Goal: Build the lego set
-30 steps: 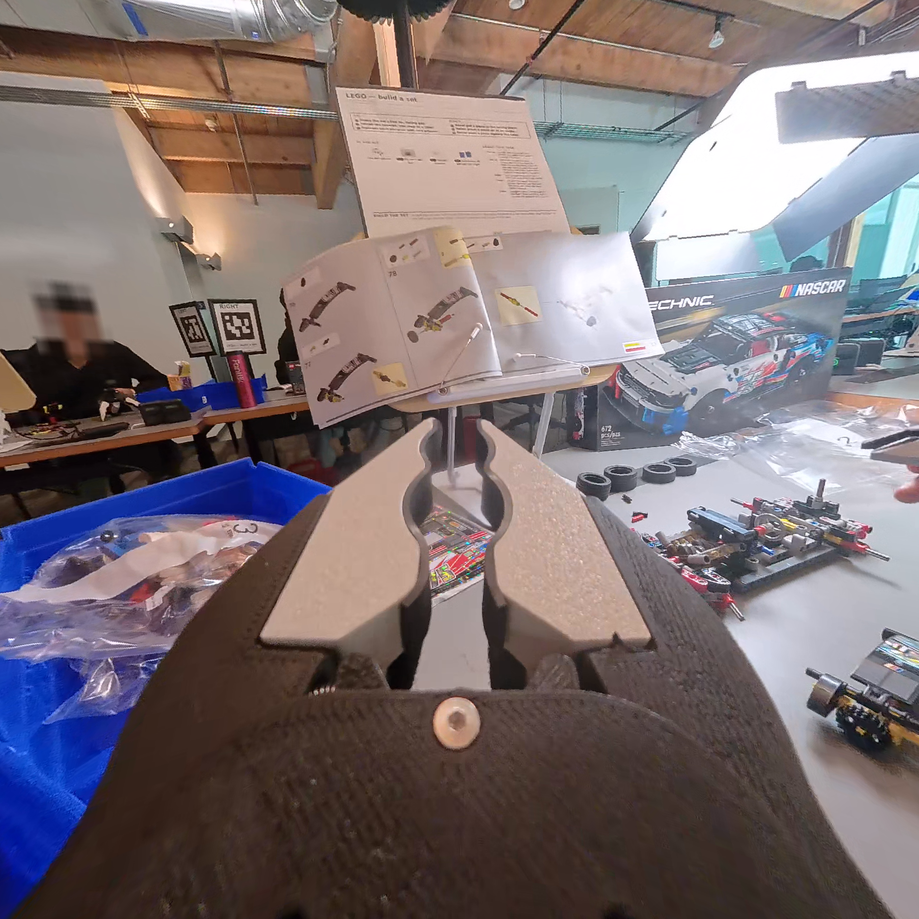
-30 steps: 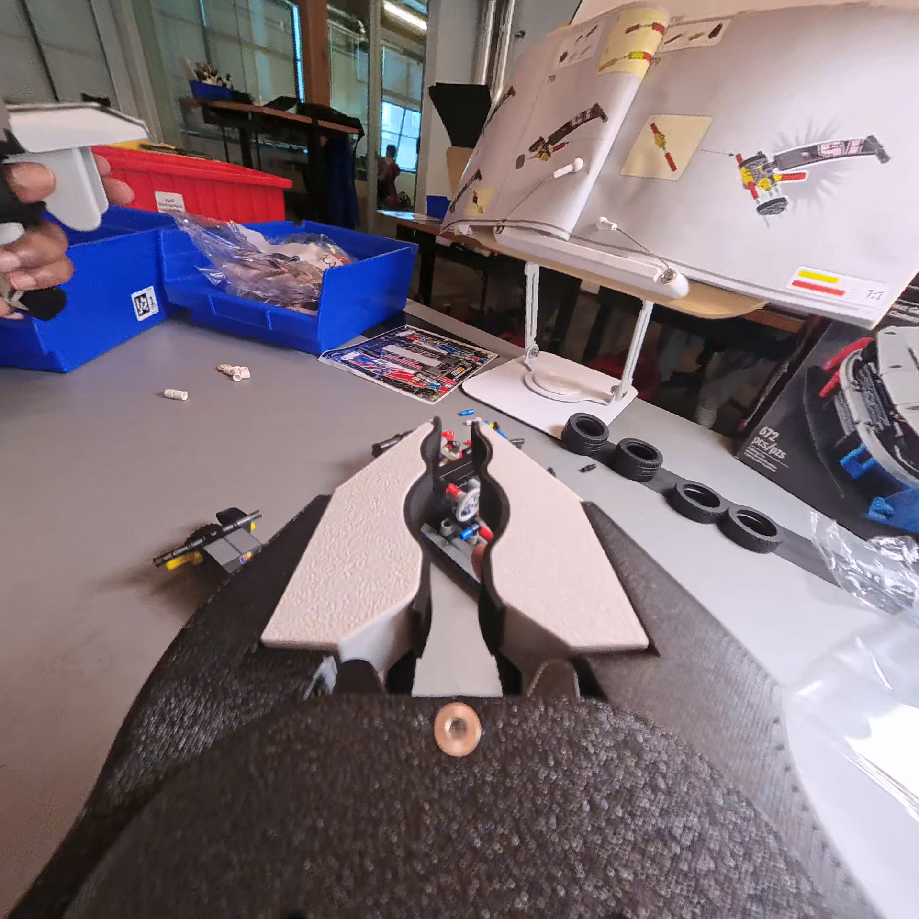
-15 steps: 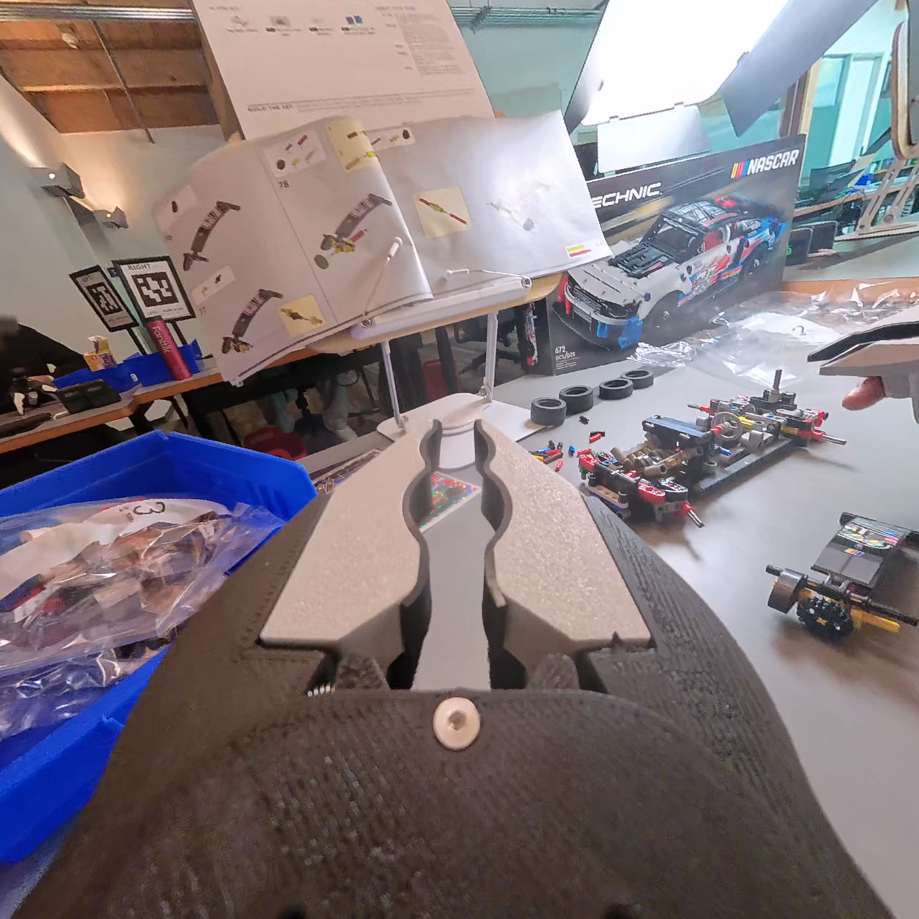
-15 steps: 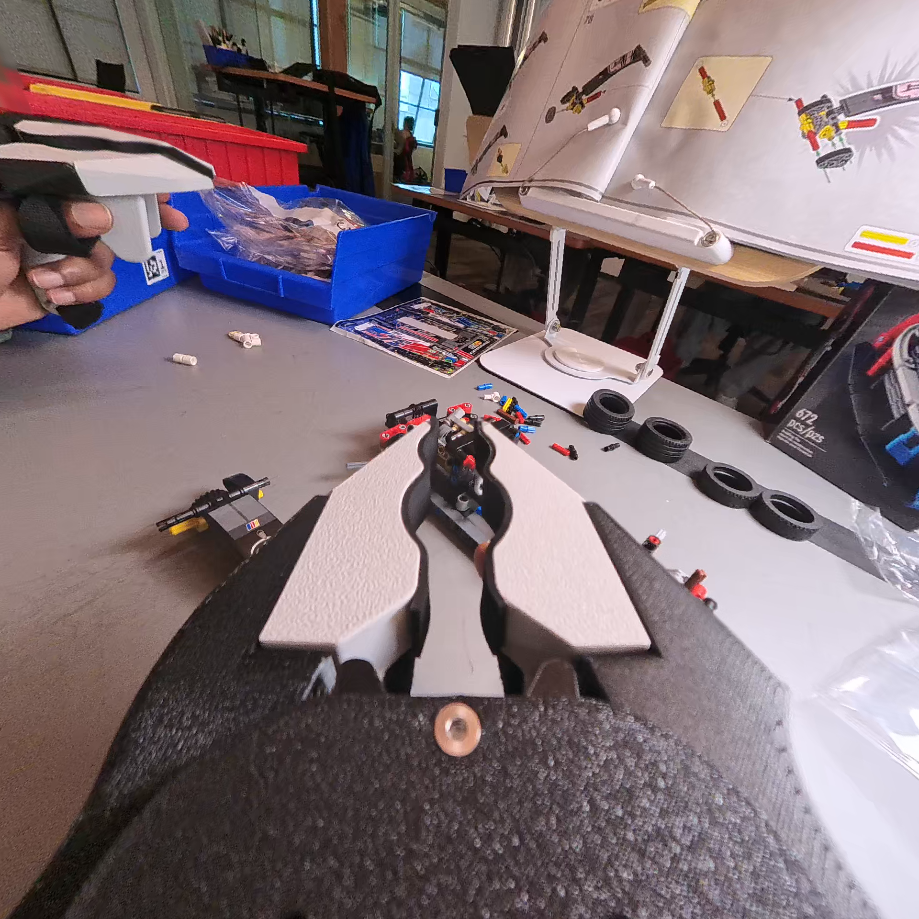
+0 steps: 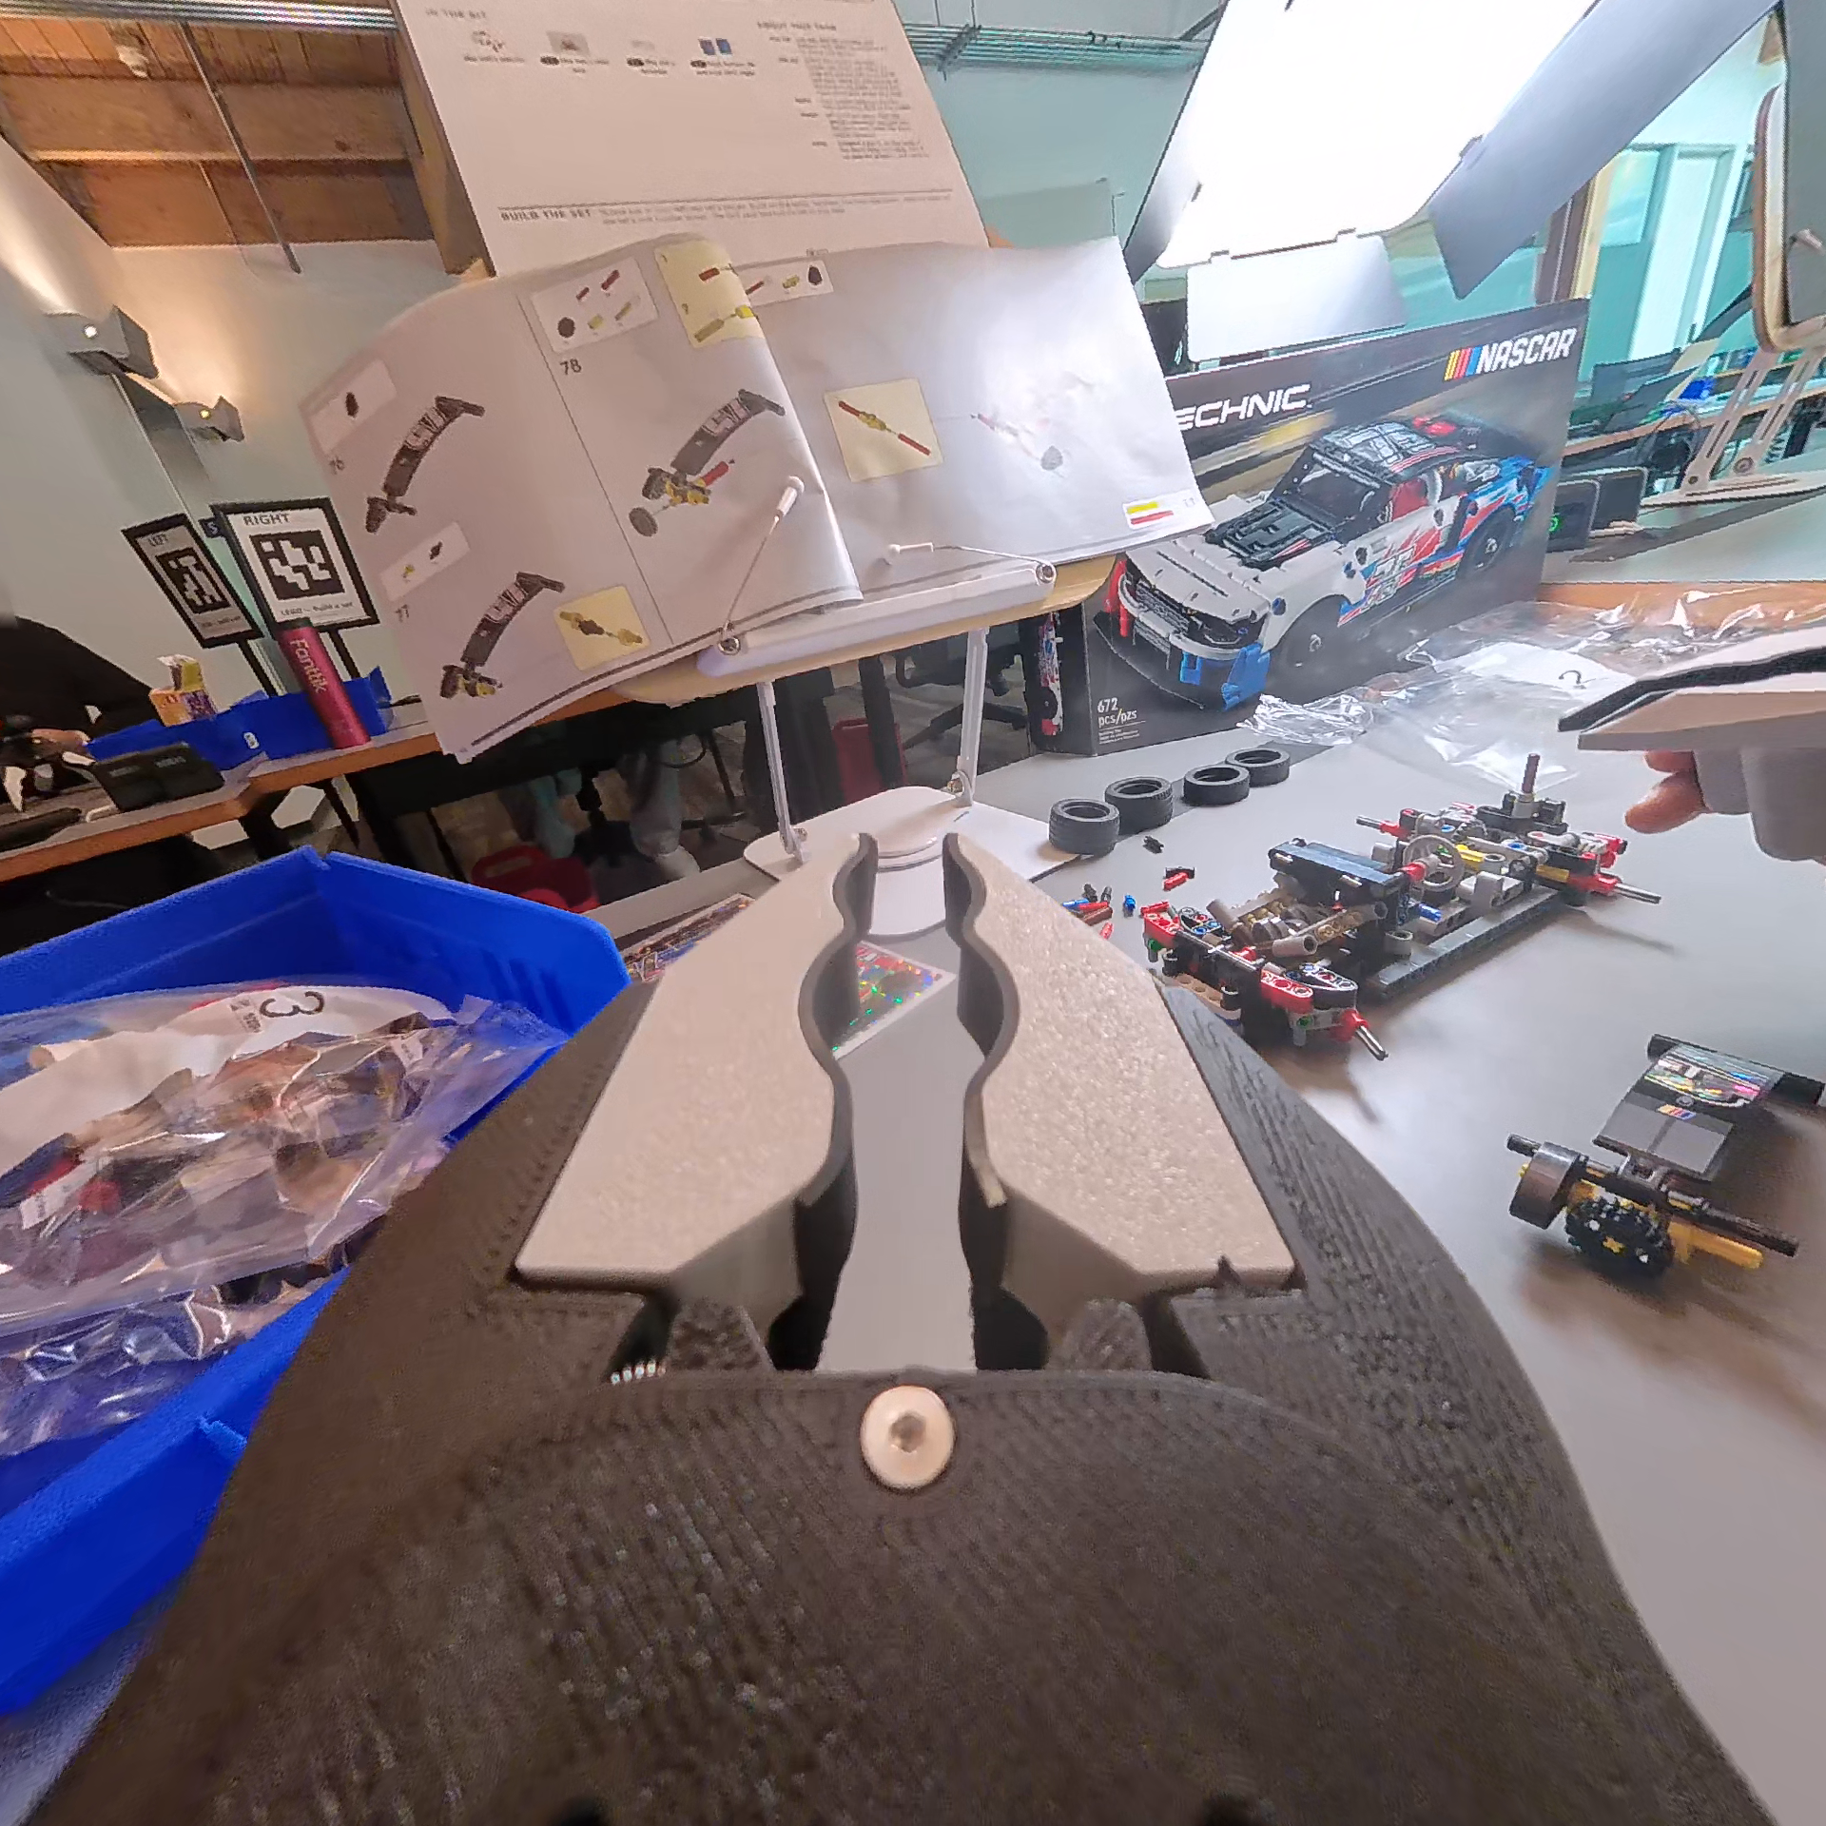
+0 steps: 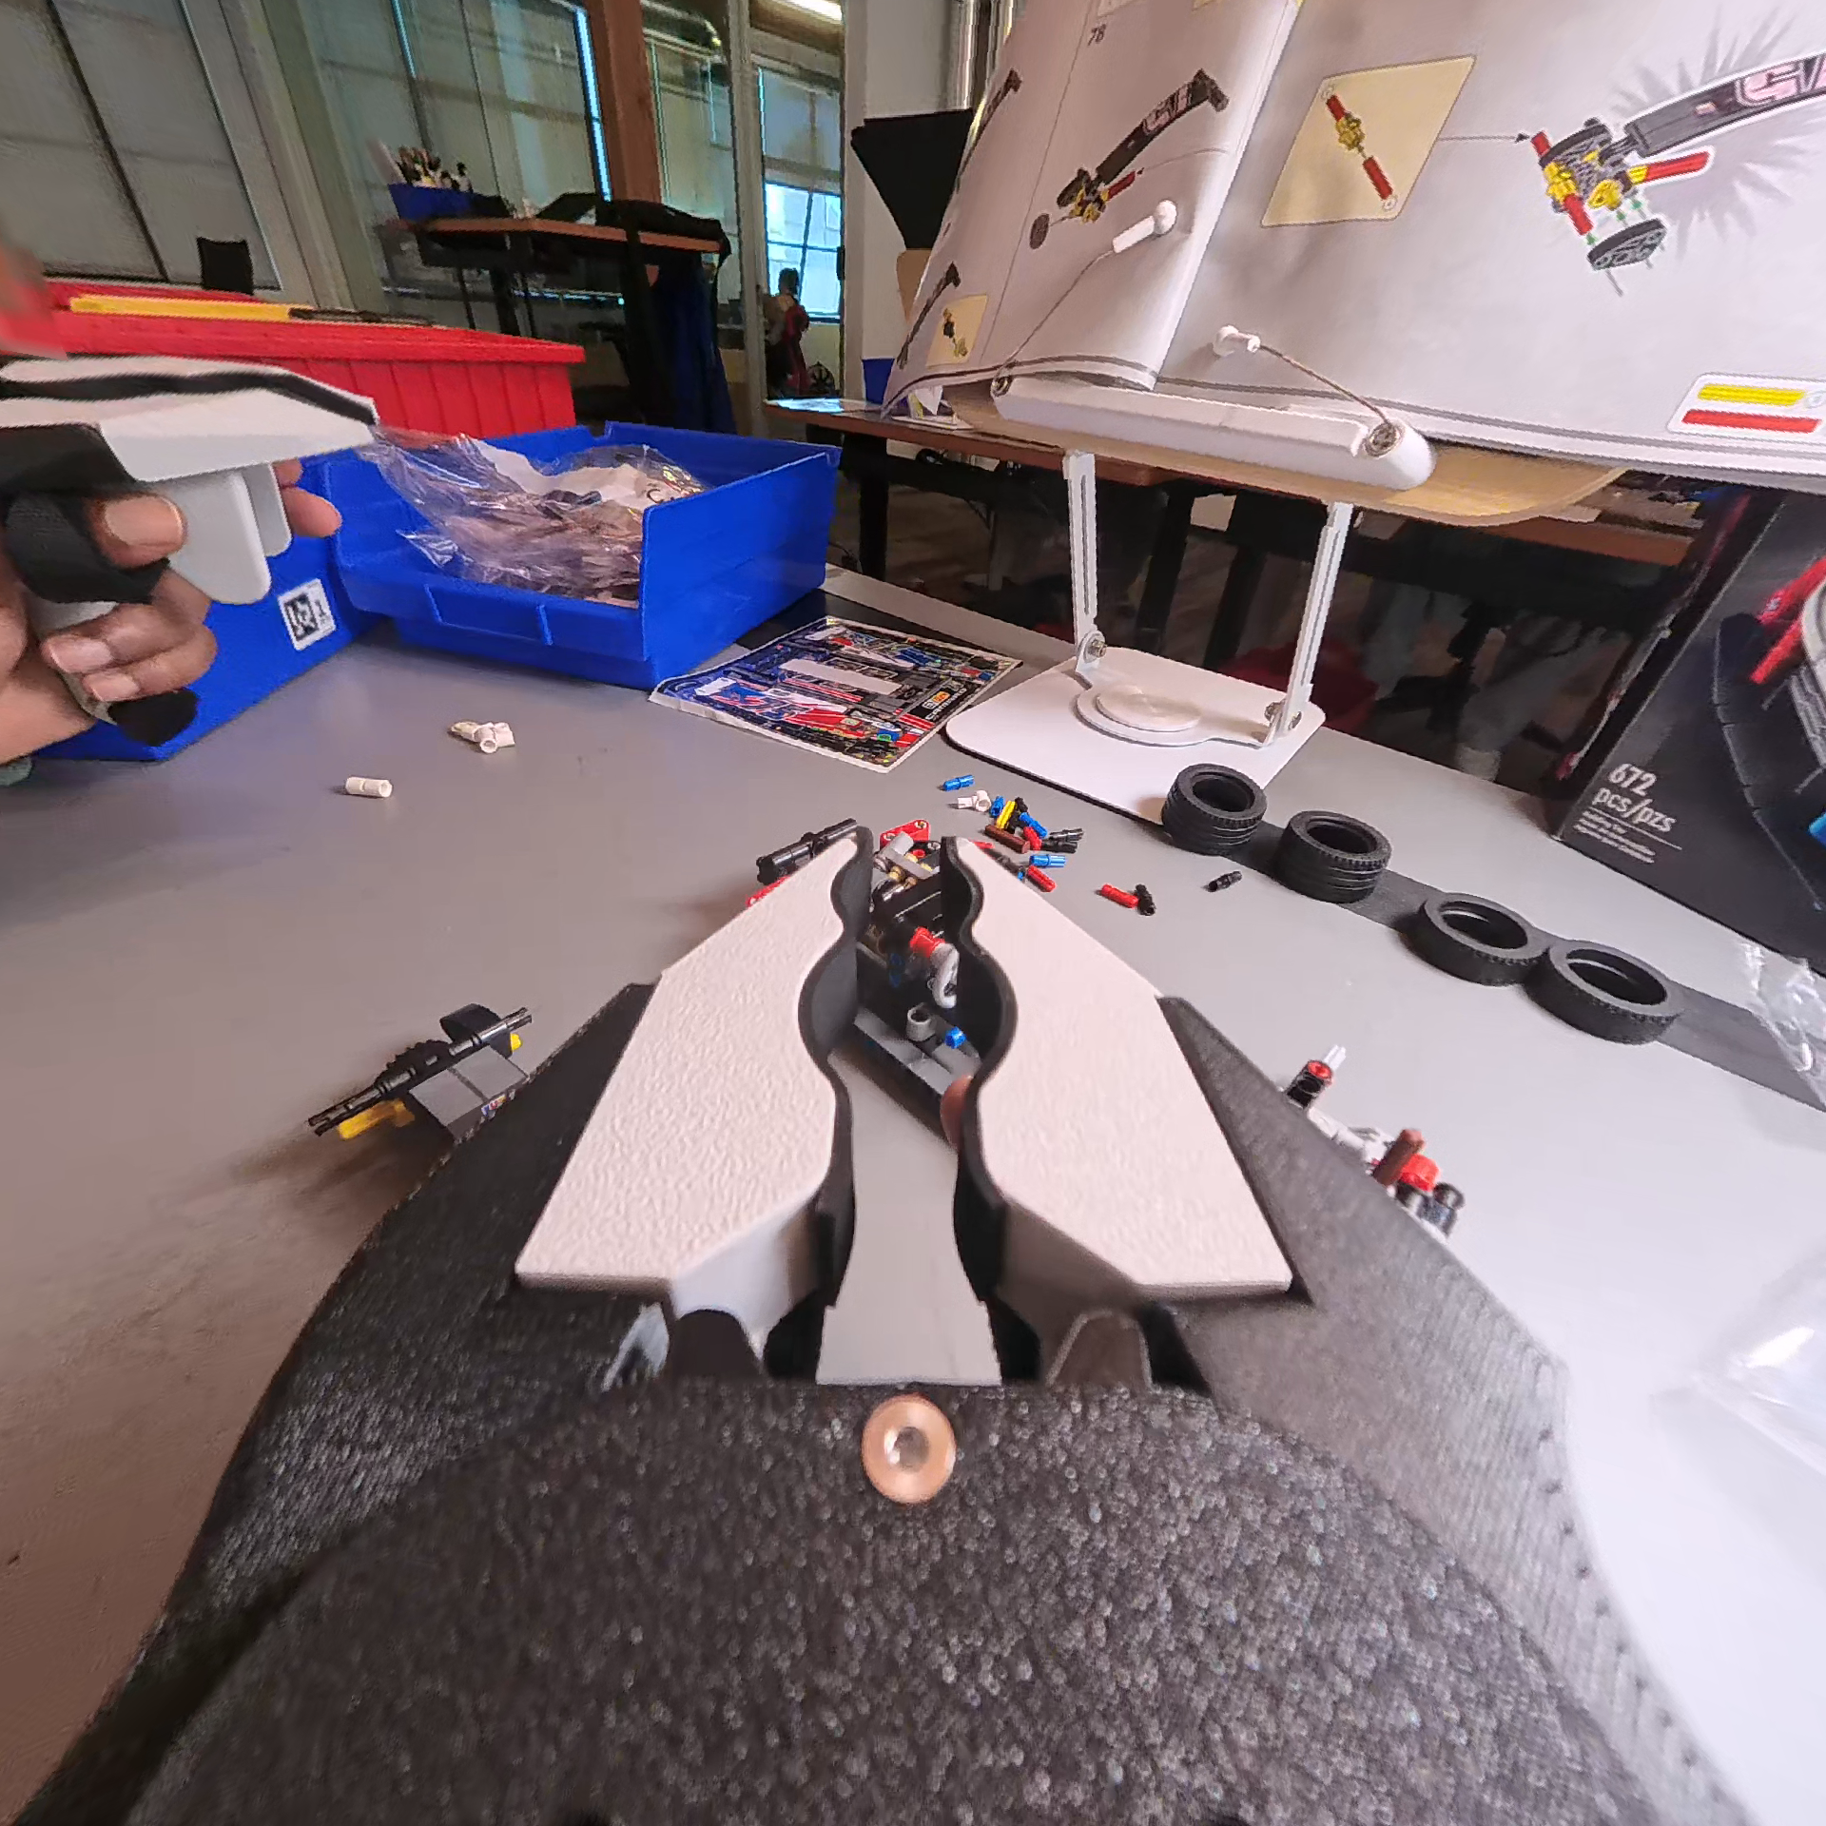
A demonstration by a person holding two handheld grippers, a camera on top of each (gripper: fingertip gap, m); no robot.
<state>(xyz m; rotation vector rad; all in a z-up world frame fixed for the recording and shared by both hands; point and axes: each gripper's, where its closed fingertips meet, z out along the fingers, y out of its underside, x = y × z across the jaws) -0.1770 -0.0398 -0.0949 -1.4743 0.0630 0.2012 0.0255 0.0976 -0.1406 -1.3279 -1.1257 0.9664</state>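
The long lego chassis (image 5: 1383,919) lies on the grey table (image 5: 1482,1433) right of centre. A small black and yellow sub-assembly (image 5: 1660,1176) lies nearer, also seen in the right wrist view (image 6: 435,1077). My left gripper (image 5: 904,850) hangs above the table beside the blue bin (image 5: 296,919), jaws nearly together with nothing between them. My right gripper (image 6: 909,850) hovers over the chassis (image 6: 909,949), which shows through the narrow slit between its fingers. A small brownish thing sits at the right finger's inner edge; I cannot tell if it is held.
An open instruction booklet (image 5: 692,474) stands on a white stand at the back. Several black tyres (image 6: 1334,855), loose pins (image 6: 1018,830), a sticker sheet (image 6: 840,692) and the set's box (image 5: 1383,514) lie around it. A bag of parts (image 5: 198,1117) fills the bin. Tip to tip, the grippers are about 25 centimetres apart.
The left wrist view has swung right and down, bringing the chassis and sub-assembly into view. The right gripper has stayed over the chassis. Both jaws keep the same gap.
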